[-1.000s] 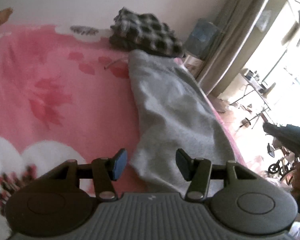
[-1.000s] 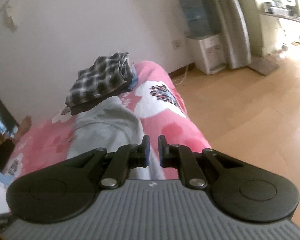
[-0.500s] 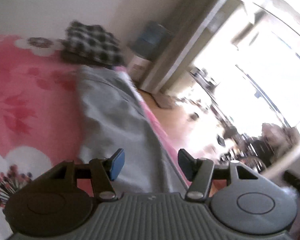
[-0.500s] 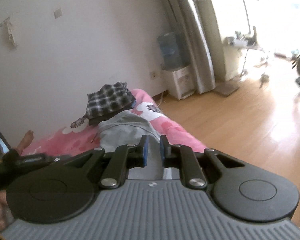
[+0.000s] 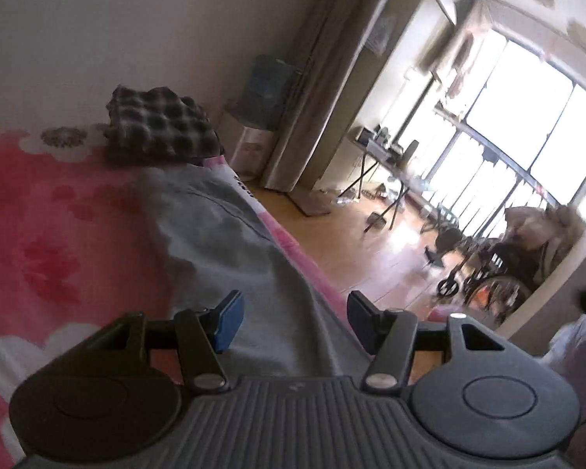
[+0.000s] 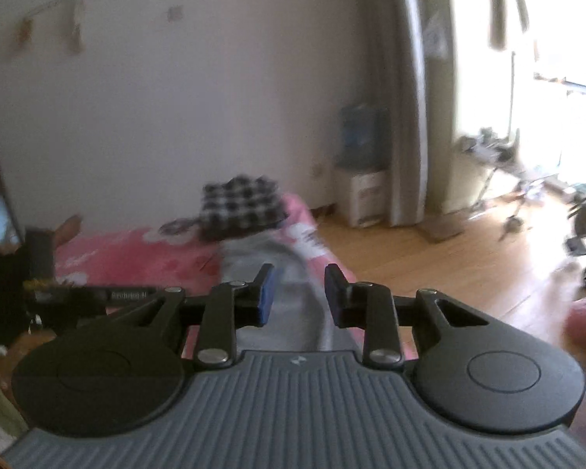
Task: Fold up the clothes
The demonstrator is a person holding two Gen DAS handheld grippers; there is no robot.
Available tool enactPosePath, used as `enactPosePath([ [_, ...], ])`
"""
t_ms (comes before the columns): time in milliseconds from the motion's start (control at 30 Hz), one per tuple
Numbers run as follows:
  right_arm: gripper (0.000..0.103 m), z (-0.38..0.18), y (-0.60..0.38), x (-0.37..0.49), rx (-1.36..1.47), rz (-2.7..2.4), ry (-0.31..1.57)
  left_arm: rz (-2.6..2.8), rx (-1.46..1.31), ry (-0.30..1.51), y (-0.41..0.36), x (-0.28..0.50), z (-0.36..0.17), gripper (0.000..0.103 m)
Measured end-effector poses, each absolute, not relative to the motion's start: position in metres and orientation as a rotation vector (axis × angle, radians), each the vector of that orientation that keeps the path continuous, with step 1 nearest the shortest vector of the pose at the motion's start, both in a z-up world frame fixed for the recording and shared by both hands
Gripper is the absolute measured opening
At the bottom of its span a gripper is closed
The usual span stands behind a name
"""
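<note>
The grey garment (image 5: 230, 242) lies lengthwise along the pink floral bedspread (image 5: 50, 234), below the folded plaid stack (image 5: 160, 127). The right gripper (image 6: 299, 295), nearly shut half a second ago, now gapes empty; the left gripper (image 5: 293, 322) stays spread. Only the left view shows the wheelchair (image 5: 500, 273) at right.

Your right gripper (image 6: 297, 293) hangs with its blue-padded jaws apart and nothing between them, raised above the long grey cloth garment (image 6: 281, 273) lying on the pink flowered bedspread (image 6: 136, 250). Beyond it sits a folded black-and-white checked garment (image 6: 240, 205), near the blurred white water dispenser (image 6: 361, 183).
</note>
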State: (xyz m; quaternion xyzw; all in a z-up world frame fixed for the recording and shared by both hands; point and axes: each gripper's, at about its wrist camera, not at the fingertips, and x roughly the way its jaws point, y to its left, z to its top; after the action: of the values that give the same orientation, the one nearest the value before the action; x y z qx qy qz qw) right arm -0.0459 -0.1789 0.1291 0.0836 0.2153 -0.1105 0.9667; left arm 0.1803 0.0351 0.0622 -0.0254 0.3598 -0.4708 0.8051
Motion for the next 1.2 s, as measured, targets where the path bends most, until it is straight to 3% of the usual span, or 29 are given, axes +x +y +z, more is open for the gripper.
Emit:
enactPosePath([
  [300,0.027,0.008,-0.220,0.054,0.310,-0.073,0.660,-1.068,0.171,1.021,0.017,0.146,-0.020,0.059],
  [500,0.027,-0.057,-0.240,0.075,0.317,0.000,0.713,-1.096,0.301,1.042,0.025,0.093,-0.080,0.044],
  [567,0.027,-0.071,-0.247,0.077,0.329,0.024,0.709,-1.101,0.311,1.085,0.026,0.081,-0.090,0.039],
  [800,0.027,-0.100,-0.267,0.078,0.405,0.079,0.715,-1.069,0.330,1.214,0.018,0.060,-0.113,0.039],
  [933,0.027,-0.101,-0.278,0.076,0.406,0.098,0.712,-1.060,0.356,1.197,0.015,0.047,-0.115,0.041],
  [1000,0.027,-0.105,-0.284,0.077,0.419,0.094,0.719,-1.044,0.351,1.196,0.015,0.040,-0.115,0.033],
  [1067,0.027,-0.110,-0.289,0.078,0.436,0.088,0.729,-1.032,0.339,1.192,0.016,0.033,-0.112,0.008],
  [1200,0.027,-0.116,-0.290,0.097,0.405,0.075,0.745,-1.064,0.297,1.117,0.022,0.017,-0.094,0.006],
])
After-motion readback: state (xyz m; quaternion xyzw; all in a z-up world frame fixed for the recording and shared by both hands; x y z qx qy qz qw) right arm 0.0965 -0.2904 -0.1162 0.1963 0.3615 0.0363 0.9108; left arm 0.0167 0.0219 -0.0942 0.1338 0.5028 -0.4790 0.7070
